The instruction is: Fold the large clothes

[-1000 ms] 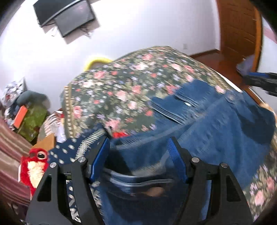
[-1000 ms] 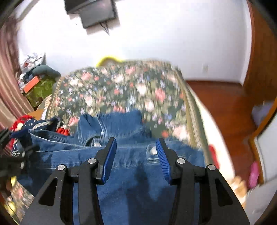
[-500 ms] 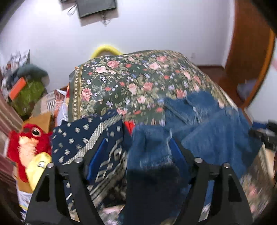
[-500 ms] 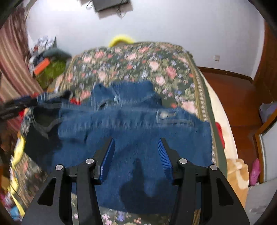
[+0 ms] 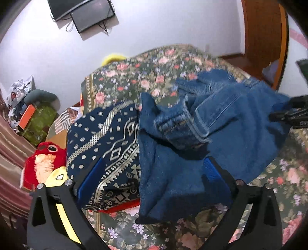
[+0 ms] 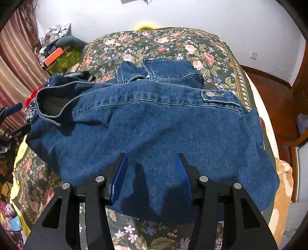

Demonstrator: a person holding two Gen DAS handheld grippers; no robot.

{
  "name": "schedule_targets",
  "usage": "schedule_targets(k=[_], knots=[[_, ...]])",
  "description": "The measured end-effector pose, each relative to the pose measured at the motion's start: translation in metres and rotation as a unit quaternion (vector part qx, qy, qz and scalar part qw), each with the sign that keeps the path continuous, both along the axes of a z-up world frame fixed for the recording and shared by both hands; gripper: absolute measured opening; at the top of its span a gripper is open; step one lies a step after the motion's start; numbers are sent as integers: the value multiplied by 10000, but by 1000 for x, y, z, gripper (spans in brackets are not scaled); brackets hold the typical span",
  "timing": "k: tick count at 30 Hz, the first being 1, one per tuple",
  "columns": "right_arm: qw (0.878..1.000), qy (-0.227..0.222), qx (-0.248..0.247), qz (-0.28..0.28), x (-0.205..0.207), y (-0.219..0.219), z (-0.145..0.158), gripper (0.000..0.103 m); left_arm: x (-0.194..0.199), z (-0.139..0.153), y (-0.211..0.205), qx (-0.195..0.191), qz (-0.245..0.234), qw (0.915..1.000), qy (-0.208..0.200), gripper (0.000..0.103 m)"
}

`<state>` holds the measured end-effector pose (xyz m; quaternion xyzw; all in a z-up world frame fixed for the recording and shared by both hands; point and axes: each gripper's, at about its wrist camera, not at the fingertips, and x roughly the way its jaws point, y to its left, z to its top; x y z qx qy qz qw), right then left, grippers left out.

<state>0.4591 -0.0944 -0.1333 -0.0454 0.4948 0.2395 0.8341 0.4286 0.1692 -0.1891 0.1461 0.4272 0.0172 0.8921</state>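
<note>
A blue denim jacket point(image 6: 154, 125) lies spread across the floral bed cover point(image 6: 163, 38). Its left edge drapes over a folded navy patterned cloth point(image 5: 107, 138). My left gripper point(image 5: 152, 173) hangs over that edge of the jacket point(image 5: 221, 134) with its jaws opening wide. Denim lies between the pads, which do not press on it. My right gripper point(image 6: 152, 169) hovers over the jacket's near hem, open, its fingers casting shadows on the cloth. Each gripper shows at the edge of the other's view: the right gripper point(image 5: 290, 113) and the left gripper point(image 6: 11, 115).
A red plush toy point(image 5: 44, 159) and a pile of clutter point(image 5: 34, 115) sit to the left of the bed by a striped curtain point(image 6: 15, 57). A wooden door point(image 5: 261, 28) and wooden floor point(image 6: 269, 92) are on the right. A screen point(image 5: 90, 15) hangs on the white wall.
My left gripper's jaws have spread and let the denim go, and it has drawn back leftward. The jacket has dropped flat on the bed. My right gripper has sunk and tipped down.
</note>
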Motion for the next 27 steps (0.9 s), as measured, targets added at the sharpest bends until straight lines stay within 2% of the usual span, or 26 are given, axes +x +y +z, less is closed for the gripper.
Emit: schedule_targets(k=[4, 7, 10, 13, 16, 18, 20, 22, 23, 27], knots=[[10000, 41, -4, 11, -5, 3, -5, 48, 31, -24, -5, 19, 234, 9987, 451, 103], [10000, 68, 28, 23, -7, 6, -7, 48, 50, -22, -5, 259, 513, 9983, 95, 103], [9999, -45, -98, 105, -10, 11, -8, 48, 59, -9, 7, 150, 776, 9964, -302, 103], [9997, -101, -187, 149, -9, 13, -12, 48, 70, -2, 21, 4, 980, 9940, -488, 103], [10000, 35, -45, -37, -6, 8, -18, 48, 81, -12, 28, 121, 1049, 9937, -365, 103], [9999, 66, 60, -119, -8, 5, -21, 50, 83, -17, 32, 35, 1123, 9931, -340, 103], [9998, 25, 101, -140, -11, 3, -22, 57, 87, -21, 39, -164, 1329, 9906, -288, 103], [9999, -21, 39, -137, -15, 4, -20, 58, 93, -22, 47, -532, 1638, 9849, -182, 103], [9999, -40, -6, -116, -16, 4, -19, 58, 96, -22, 49, -597, 1725, 9831, -159, 103], [9999, -37, -75, -93, -21, 2, -13, 58, 106, -23, 44, -411, 1818, 9824, -129, 103]])
